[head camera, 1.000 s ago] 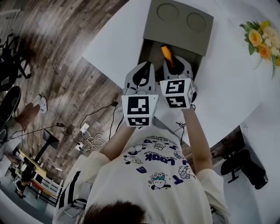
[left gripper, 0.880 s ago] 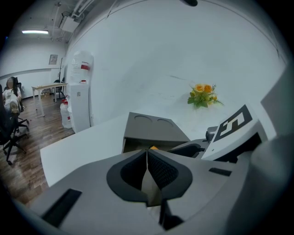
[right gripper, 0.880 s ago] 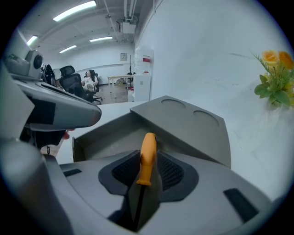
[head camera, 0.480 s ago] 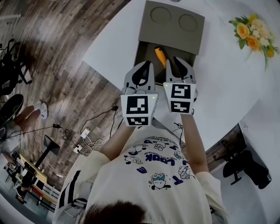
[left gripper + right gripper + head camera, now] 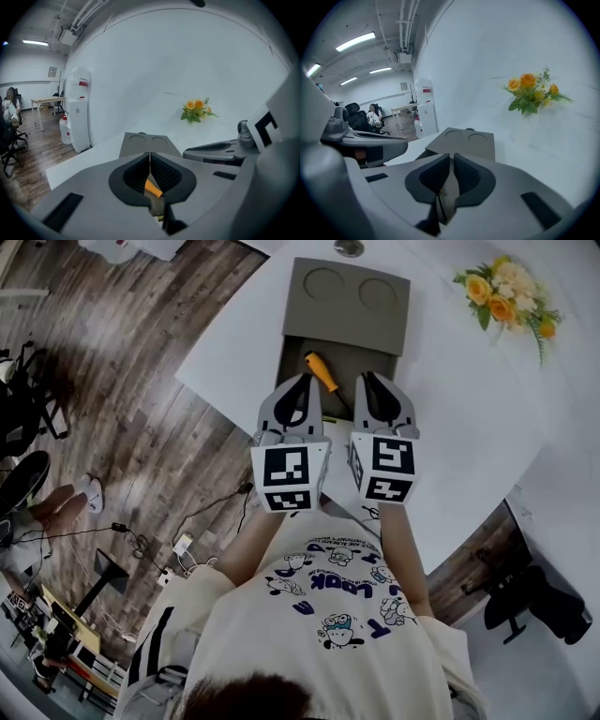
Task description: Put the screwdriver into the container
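Note:
The screwdriver [image 5: 321, 371], with an orange handle, lies inside the open compartment of the grey container [image 5: 349, 296], whose lid part has two round recesses. Nothing holds it. My left gripper [image 5: 307, 381] hovers just on the near side of the handle, jaws shut and empty; in the left gripper view the orange handle [image 5: 152, 187] shows below the closed pads. My right gripper [image 5: 364, 381] hangs beside it over the compartment's near edge. Its jaws have just been closing, and they stand shut with nothing between them. Both gripper views show the container lid [image 5: 464, 143] ahead.
The container stands on a white round table [image 5: 469, 427], close to its left edge. A bunch of yellow and orange flowers [image 5: 502, 296] lies at the far right. Wooden floor with cables is at the left. A water dispenser [image 5: 78, 112] stands beyond the table.
Both grippers have drawn up and back from the container. The right jaws, open over the screwdriver before, have shut empty. The screwdriver stays lying in the compartment.

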A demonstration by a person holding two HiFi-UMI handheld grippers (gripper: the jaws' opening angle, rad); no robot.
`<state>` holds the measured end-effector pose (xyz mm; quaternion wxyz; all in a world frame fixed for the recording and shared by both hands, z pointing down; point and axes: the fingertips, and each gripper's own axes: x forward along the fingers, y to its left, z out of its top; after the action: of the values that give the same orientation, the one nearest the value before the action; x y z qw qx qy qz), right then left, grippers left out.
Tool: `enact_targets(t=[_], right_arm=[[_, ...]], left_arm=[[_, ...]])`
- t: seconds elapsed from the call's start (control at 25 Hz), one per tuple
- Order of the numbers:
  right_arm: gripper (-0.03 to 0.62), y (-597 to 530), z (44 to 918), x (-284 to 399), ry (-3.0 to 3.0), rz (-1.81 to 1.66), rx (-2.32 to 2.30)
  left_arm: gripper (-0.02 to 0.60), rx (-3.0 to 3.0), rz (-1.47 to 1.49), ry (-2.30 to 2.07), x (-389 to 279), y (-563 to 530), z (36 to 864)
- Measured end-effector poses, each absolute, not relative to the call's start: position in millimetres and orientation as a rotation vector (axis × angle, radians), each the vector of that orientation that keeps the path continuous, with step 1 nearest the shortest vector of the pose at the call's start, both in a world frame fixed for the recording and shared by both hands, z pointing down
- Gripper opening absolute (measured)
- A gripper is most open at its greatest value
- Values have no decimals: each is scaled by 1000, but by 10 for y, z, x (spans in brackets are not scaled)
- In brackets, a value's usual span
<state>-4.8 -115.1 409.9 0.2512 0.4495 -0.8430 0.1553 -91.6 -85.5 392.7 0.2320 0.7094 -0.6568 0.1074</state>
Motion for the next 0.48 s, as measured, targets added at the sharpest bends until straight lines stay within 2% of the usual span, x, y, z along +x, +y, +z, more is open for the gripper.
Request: enact_targets(t=[0.48], right_arm=[[41,-887,3763,85,-2351,421,1314]], left_arm=[[21,1992,260,-1863,-834,-664,3612]])
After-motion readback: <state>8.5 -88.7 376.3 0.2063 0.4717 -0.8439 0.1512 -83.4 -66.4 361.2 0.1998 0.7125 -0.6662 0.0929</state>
